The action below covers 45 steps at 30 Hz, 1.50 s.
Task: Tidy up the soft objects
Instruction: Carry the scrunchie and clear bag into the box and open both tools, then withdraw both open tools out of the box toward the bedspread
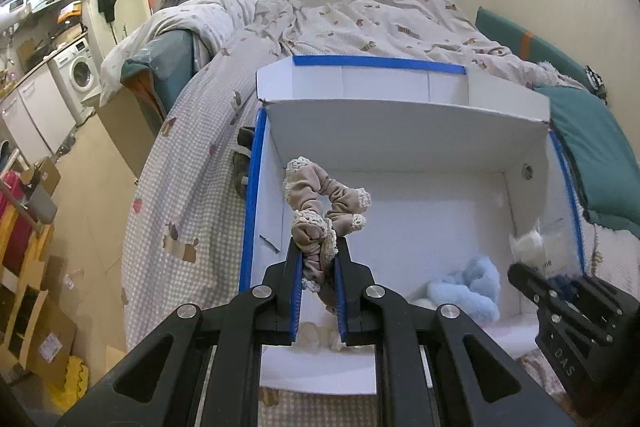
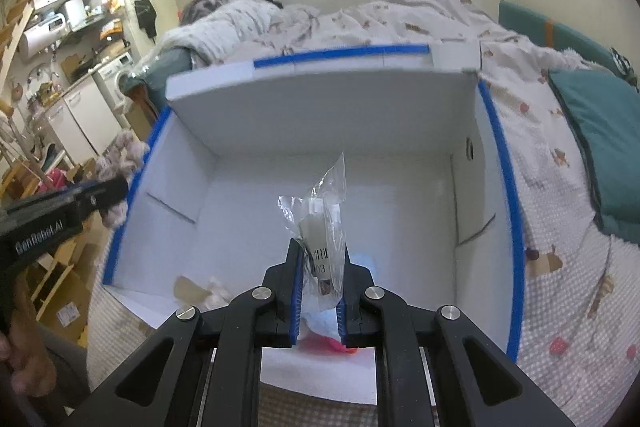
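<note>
A white box with blue-taped rims [image 1: 404, 123] stands open on the bed. My left gripper [image 1: 318, 247] is shut on a beige scrunchie with cream lace trim [image 1: 320, 203] and holds it above the box's left side. My right gripper [image 2: 319, 247] is shut on a clear plastic packet with a barcode label [image 2: 326, 223], held over the box interior [image 2: 256, 219]. The right gripper also shows in the left wrist view [image 1: 560, 291], at the box's right wall. The left gripper and scrunchie [image 2: 120, 159] show at the box's left rim in the right wrist view.
A light blue fluffy item [image 1: 472, 287] lies on the box floor, with beige and pink items near the front wall [image 2: 200, 291]. A patterned quilt [image 1: 360, 19] covers the bed. A teal pillow [image 1: 592, 155] lies right. Cardboard boxes [image 1: 36, 319] stand on the floor left.
</note>
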### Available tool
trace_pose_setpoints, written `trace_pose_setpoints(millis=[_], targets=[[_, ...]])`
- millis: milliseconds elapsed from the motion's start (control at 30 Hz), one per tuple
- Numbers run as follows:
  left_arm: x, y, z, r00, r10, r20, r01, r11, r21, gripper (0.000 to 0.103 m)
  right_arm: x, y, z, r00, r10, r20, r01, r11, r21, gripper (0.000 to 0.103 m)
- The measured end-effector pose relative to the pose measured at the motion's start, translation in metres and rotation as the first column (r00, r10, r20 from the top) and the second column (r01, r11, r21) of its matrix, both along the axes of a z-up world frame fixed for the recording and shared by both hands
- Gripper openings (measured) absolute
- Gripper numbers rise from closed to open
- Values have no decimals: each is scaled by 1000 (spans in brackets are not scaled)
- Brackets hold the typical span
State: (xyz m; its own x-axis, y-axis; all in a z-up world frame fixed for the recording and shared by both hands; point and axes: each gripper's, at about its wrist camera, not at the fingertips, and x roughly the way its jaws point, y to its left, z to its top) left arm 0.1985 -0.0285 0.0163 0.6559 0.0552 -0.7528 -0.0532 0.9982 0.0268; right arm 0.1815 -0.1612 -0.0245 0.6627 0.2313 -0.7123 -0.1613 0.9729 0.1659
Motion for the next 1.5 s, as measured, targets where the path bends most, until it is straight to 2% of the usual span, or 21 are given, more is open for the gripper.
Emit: trace_pose_setpoints(millis=[200,533,700,800,833,900,933,967,1033,1200,1500], targets=[[5,4,-18,1000,2,4,-2,1000,-13,13,5,-5,-14,999,-20,-40,20,1000,-12,16],[12,10,-37,997,-16,-80,8,996,-91,13,9,-4,-20,998,-4,-60,7,999,44,16],[10,0,-41,994,-55,-91,48,996,-82,14,10,-3,-24,997,12,-78,-7,998,68,16],[8,-9,-42,991,-94,-97,89,995,-50,22,10,1,-24,997,27,-78,-21,997,76,16],[7,-13,-42,990,-103,-97,101,994,-31,27,10,2,-24,997,28,-77,-22,997,74,17],[5,-17,-42,989,-118,-91,116,993,-25,45,10,3,-24,997,21,-81,-16,998,64,29],[3,-17,-41,989,-122,-84,120,992,-31,58,9,2,-24,997,15,-80,-10,998,62,35],[1,-17,-41,990,-123,-75,121,992,-37,67,9,1,-24,997,10,-78,-4,998,68,57],[0,-19,-40,989,-126,-72,123,991,-46,70,7,-5,-20,998,-17,-58,22,996,90,82],[-1,-19,-44,988,-124,-90,120,992,-45,71,6,-13,-13,998,-47,-36,52,991,124,82],[-2,-16,-48,989,-109,-101,105,994,-38,71,5,-9,-16,999,-34,-41,38,994,107,82]])
